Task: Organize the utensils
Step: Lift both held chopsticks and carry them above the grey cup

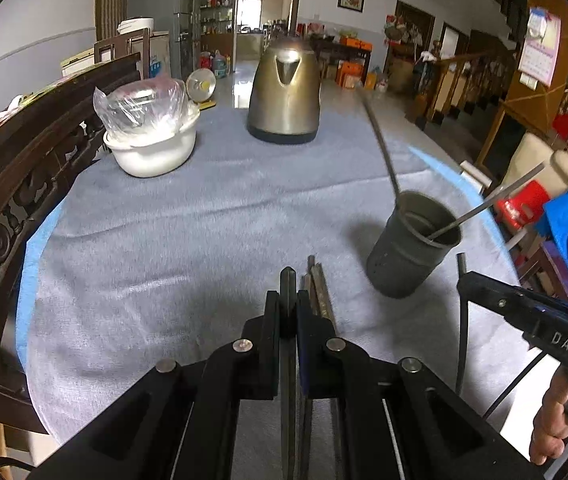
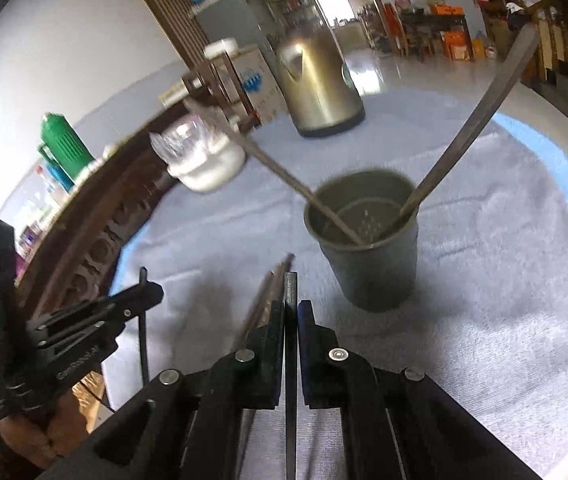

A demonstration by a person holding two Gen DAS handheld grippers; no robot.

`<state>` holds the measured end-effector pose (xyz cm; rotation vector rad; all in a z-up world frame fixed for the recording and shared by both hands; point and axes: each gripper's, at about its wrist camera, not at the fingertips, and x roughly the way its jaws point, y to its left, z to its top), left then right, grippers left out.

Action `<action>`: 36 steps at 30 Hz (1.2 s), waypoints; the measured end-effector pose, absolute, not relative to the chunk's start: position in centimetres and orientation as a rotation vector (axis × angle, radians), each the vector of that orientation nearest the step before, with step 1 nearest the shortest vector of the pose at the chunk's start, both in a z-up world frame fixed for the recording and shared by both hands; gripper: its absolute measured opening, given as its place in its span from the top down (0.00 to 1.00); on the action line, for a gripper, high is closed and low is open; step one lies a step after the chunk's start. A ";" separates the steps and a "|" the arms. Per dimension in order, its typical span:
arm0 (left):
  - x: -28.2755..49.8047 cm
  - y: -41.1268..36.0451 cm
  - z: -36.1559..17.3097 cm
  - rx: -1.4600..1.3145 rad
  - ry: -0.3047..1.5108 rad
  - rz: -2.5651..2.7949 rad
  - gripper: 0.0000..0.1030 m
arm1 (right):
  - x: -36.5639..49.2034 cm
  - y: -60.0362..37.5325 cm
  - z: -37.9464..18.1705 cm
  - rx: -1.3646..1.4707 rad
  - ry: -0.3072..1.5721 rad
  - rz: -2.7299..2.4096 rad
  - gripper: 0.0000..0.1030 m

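My left gripper (image 1: 287, 300) is shut on a dark, flat metal utensil (image 1: 287, 278) whose pointed end sticks out past the fingers. A pair of brown chopsticks (image 1: 317, 284) shows just right of it, low over the grey cloth. The grey utensil cup (image 1: 415, 240) stands ahead to the right with two long metal utensils (image 1: 379, 136) leaning in it. My right gripper (image 2: 291, 308) is shut on another dark flat utensil (image 2: 291, 284), just short of the cup (image 2: 367, 248). The chopsticks (image 2: 270, 288) run to its left. Each gripper appears in the other's view (image 1: 463, 280) (image 2: 152, 290), pinching a thin dark bar.
A brass-coloured kettle (image 1: 284, 96) stands at the far middle of the table. A white bowl with a plastic bag (image 1: 152, 136) sits far left. A carved dark wooden rail (image 1: 16, 184) borders the left side. The blue-edged table rim (image 1: 475, 200) curves behind the cup.
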<state>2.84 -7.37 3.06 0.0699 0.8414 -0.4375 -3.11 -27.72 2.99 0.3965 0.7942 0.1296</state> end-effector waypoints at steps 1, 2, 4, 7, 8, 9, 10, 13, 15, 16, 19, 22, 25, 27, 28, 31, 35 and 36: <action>2.6 -7.0 3.5 0.055 0.833 -0.444 0.92 | -3.7 -28.1 3.5 0.405 0.771 0.135 0.93; 2.4 -6.7 3.9 0.038 0.823 -0.451 0.92 | -4.3 -28.4 4.1 0.416 0.740 0.140 0.93; 1.8 -6.1 4.8 0.005 0.799 -0.463 0.92 | -5.2 -28.9 4.8 0.435 0.694 0.149 0.93; 1.0 -5.4 6.0 -0.034 0.758 -0.475 0.92 | -6.0 -29.3 5.6 0.461 0.639 0.157 0.93; 0.8 -5.2 6.4 -0.045 0.745 -0.477 0.92 | -6.4 -29.5 5.9 0.471 0.622 0.157 0.93; 0.5 -4.9 6.8 -0.056 0.730 -0.478 0.92 | -6.7 -29.7 6.1 0.479 0.607 0.156 0.93; 0.1 -4.6 7.4 -0.072 0.709 -0.478 0.92 | -6.9 -29.8 6.4 0.485 0.594 0.153 0.93; -0.7 -3.9 8.4 -0.108 0.659 -0.475 0.93 | -7.9 -30.2 7.2 0.502 0.544 0.146 0.93; -1.2 -3.5 8.9 -0.132 0.628 -0.474 0.93 | -8.4 -30.5 7.6 0.509 0.513 0.142 0.93; -1.3 -3.4 9.0 -0.139 0.618 -0.475 0.93 | -8.6 -30.6 7.7 0.509 0.504 0.140 0.93; -1.6 -3.5 9.4 -0.148 0.596 -0.473 0.93 | -9.1 -30.6 8.4 0.503 0.472 0.132 0.93; -1.5 -3.7 9.8 -0.160 0.586 -0.475 0.93 | -9.3 -30.8 8.8 0.500 0.452 0.128 0.93; -1.7 -4.0 10.3 -0.162 0.566 -0.483 0.93 | -9.6 -31.1 9.3 0.507 0.425 0.120 0.93; -1.7 -4.3 10.6 -0.159 0.560 -0.489 0.93 | -9.6 -31.4 9.7 0.511 0.408 0.117 0.93; -1.7 -4.5 10.6 -0.154 0.559 -0.492 0.93 | -9.6 -31.5 9.9 0.510 0.401 0.116 0.93; -1.6 -4.5 10.3 -0.151 0.568 -0.490 0.93 | -9.5 -31.6 10.0 0.509 0.396 0.115 0.93; -0.5 -4.0 8.8 -0.161 0.634 -0.488 0.93 | -9.4 -31.6 9.6 0.512 0.416 0.114 0.93; 0.1 -3.9 8.3 -0.166 0.668 -0.491 0.93 | -9.5 -31.6 9.4 0.513 0.418 0.114 0.93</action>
